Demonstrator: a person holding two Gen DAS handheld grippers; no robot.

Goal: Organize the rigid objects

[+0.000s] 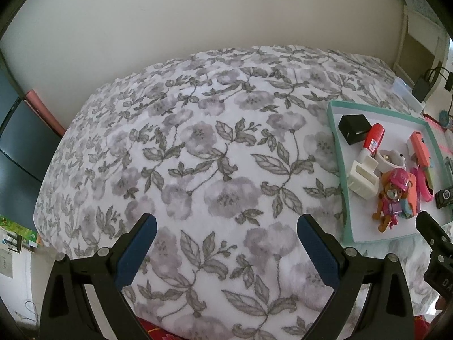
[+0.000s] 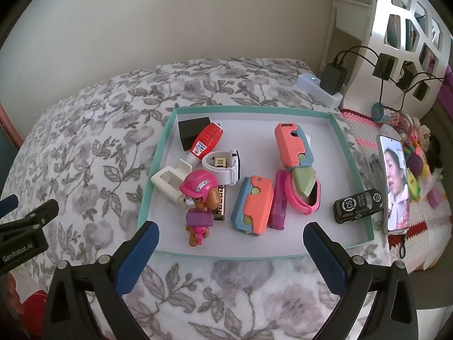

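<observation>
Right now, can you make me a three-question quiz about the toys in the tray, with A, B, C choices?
1. Where is the black car?
A. In the tray's near right corner
B. On the flowery blanket
C. Under the puppy

2. What colour is the puppy's helmet?
A. Green
B. Pink
C. Yellow

3. How are the right tongs?
A. Shut on the car
B. Shut on the red tube
C. Open and empty

Answers:
1. A, the car sits inside the teal rim, close to the phone.
2. B, the helmet above its brown face is bright pink.
3. C, both blue pads are spread wide with nothing between them.
</observation>
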